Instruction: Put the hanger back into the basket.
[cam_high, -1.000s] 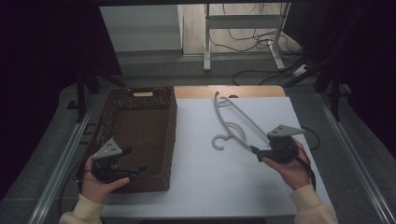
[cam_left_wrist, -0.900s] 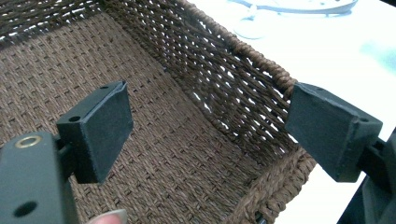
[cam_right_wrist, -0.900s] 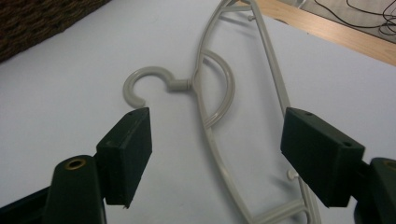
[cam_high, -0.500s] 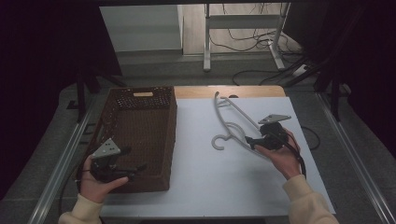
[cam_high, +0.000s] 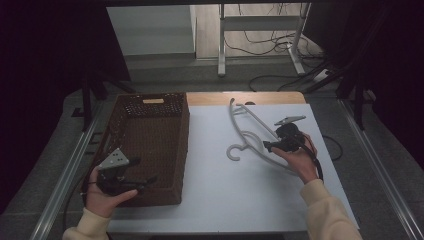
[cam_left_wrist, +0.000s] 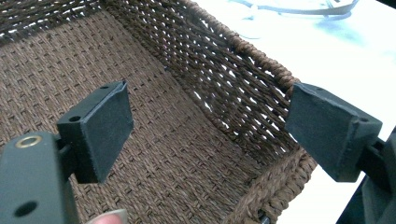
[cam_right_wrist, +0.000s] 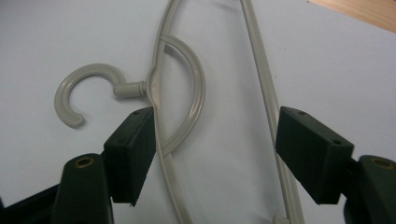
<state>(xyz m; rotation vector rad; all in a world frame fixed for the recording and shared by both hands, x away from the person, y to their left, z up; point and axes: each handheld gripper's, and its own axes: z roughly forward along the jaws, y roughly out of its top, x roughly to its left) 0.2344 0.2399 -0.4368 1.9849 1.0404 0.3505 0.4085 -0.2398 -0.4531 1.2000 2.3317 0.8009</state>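
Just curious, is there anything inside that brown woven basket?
Nothing that I can see. The basket shows bare woven floor in the high view and the left gripper view. The left gripper hangs over its near corner, hiding that bit of floor from above.

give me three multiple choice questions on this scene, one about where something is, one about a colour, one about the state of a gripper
1. Where does the hanger lie?
A. inside the basket
B. on the white table top, right of the basket
C. on the floor

2. What colour is the basket?
A. dark brown
B. red
C. white

3. How does the left gripper stand?
A. shut on the basket rim
B. shut on the hanger
C. open, with nothing between its pads

Answers:
1 B, the high view shows it flat on the white top beside the basket, by the right gripper.
2 A, its weave is dark brown in the high view and the left gripper view.
3 C, the left gripper view shows the pads wide apart above the basket floor.
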